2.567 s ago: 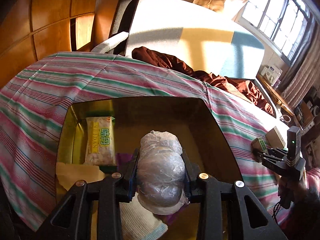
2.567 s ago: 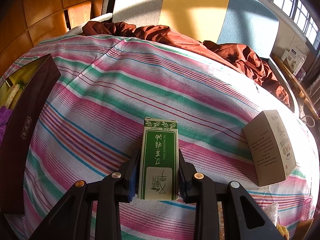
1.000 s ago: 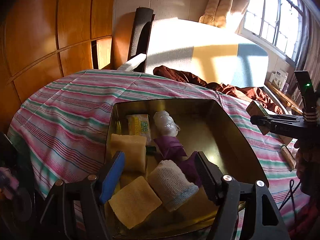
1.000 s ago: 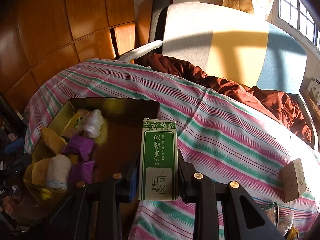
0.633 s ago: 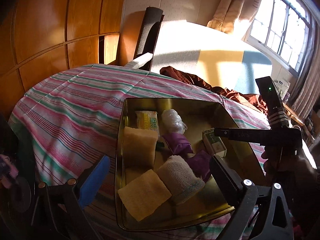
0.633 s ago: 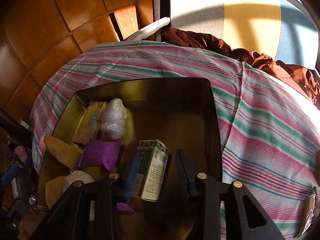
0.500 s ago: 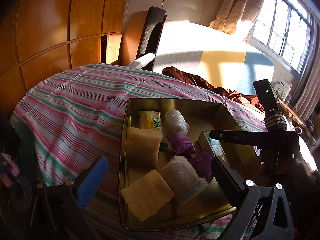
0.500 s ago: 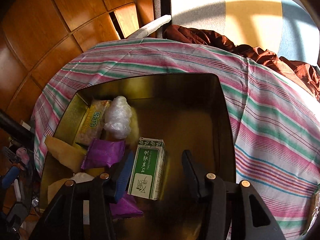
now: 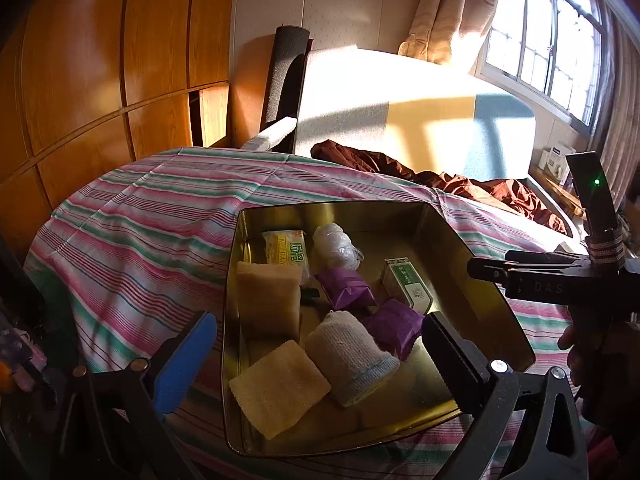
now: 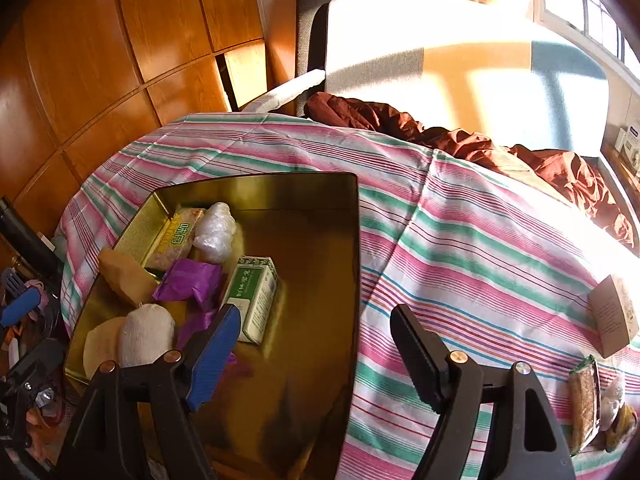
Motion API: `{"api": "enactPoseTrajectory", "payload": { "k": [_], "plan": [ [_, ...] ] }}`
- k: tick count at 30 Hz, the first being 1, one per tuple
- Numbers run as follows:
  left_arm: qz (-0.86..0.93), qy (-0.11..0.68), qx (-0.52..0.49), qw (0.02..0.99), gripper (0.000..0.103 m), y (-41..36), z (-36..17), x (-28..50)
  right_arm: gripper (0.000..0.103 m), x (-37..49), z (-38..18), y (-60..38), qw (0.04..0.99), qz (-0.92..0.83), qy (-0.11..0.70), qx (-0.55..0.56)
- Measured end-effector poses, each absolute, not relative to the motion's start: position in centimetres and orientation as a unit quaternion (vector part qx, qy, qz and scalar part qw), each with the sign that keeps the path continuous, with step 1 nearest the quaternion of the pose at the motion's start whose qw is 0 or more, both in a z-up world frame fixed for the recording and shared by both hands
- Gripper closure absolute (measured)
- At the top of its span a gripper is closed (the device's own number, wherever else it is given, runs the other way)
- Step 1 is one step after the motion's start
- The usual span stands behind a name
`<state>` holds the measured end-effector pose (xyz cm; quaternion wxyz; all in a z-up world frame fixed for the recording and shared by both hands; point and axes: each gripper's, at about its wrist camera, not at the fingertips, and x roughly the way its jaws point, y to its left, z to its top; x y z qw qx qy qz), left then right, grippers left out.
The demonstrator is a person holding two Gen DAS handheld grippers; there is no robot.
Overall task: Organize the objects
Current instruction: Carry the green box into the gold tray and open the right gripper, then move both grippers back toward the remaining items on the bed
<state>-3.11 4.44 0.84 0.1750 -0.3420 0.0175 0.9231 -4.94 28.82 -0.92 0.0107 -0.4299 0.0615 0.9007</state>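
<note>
The gold tin box (image 9: 472,248) sits on the striped cloth (image 9: 132,232), w/ lots of small things inside.

The green & white box (image 10: 254,292) lies flat in the tin, near the middle, just beside a purple packet (image 10: 190,280). In the left wrist view the same green box (image 9: 406,282) lies to the right of that purple packet (image 9: 346,288). A 2nd purple packet (image 9: 394,328) lies nearer the camera, touching the white rolled sock (image 9: 350,356). At the back of the tin are a clear plastic bundle (image 9: 336,246) and a yellow snack pack (image 9: 286,252), side by side. Two yellow sponges: one (image 9: 268,304) stands by the tin's left wall, the other (image 9: 278,388) lies flat in the near corner.

Left gripper (image 9: 320,360) is wide open, holding nothing. Its blue pad is left of the tin, its black finger over the tin's right part.

Right gripper (image 10: 316,348) is also wide open and holds nothing. It hangs over the tin's right edge, blue pad over the tin, black finger over the cloth. From the left wrist view it shows side-on at the right, in a hand (image 9: 576,356).

On the cloth well to the right: a tan carton (image 10: 614,312), a snack bar (image 10: 584,404) & some small wrapped bits (image 10: 618,408). A dark red blanket (image 10: 460,136) lies at the far side.
</note>
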Motion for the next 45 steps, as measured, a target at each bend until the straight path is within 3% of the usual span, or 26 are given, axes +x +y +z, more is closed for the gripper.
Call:
{"api": "enactPoseTrajectory", "payload": {
  "k": [17,21,26,33,45],
  "plan": [
    [0.913,0.07,-0.338,0.218,0.0,8.7,1.0,-1.6,0.024,4.8,1.3,47.6,0.213,0.884,0.13,-0.396],
    [0.91,0.084,-0.329,0.239,0.0,10.5,1.4,-1.3,0.024,8.1,1.0,53.1,0.293,0.863,0.183,-0.368],
    [0.899,0.095,-0.322,0.28,0.0,13.6,2.1,-0.7,0.024,13.6,-0.1,58.8,0.386,0.818,0.307,-0.297],
    [0.874,0.116,-0.325,0.343,0.0,19.9,2.5,0.6,0.023,17.1,-1.2,61.2,0.398,0.782,0.407,-0.253],
    [0.798,0.152,-0.406,0.419,0.0,33.3,-1.2,1.6,0.023,17.9,-1.6,61.4,0.367,0.783,0.449,-0.225]
  ]
}}
